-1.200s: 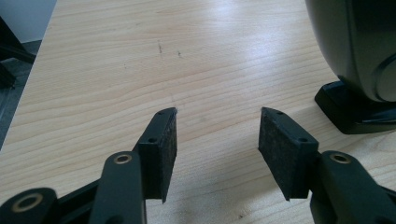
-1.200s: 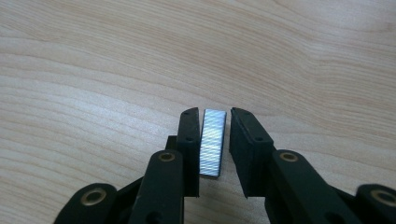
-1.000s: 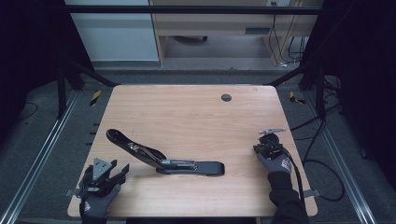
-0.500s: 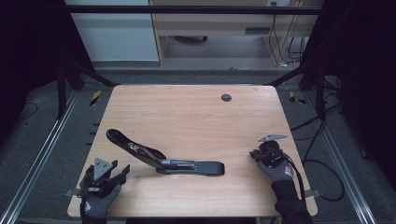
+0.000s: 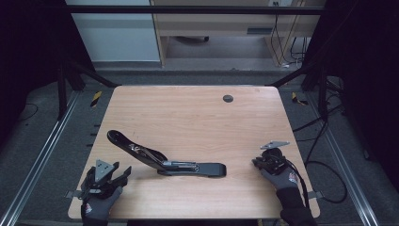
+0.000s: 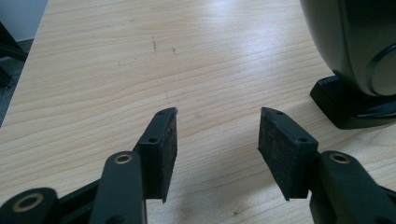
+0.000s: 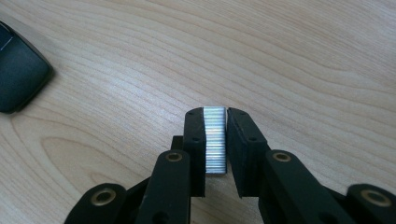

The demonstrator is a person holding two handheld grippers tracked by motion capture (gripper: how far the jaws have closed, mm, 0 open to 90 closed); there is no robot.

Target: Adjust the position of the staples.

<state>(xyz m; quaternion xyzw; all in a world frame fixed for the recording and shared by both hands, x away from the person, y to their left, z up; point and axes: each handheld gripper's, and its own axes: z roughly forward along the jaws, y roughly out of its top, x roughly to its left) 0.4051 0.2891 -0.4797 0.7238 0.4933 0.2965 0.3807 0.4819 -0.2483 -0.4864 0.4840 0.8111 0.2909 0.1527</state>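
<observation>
Right gripper (image 7: pixel 215 142) holds a strip of staples (image 7: pixel 215 140) between its pads.

Left gripper (image 6: pixel 217 144) is open, over the table (image 5: pixel 188 113). The open stapler (image 5: pixel 164 162) lies between the two grippers, apart from both.

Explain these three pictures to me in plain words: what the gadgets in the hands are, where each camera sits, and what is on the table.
A person in gloves holds a hand-worked clamp with two black jaws in each hand. The high view looks down on the wooden table. On it lies a black stapler, swung open, with its long arm tilted up toward the left. The left gripper sits near the front left corner; its own camera shows the jaws apart with nothing between them, and the stapler's dark body close by. The right gripper is at the front right; its camera shows the jaws closed on a silvery strip of staples.
</observation>
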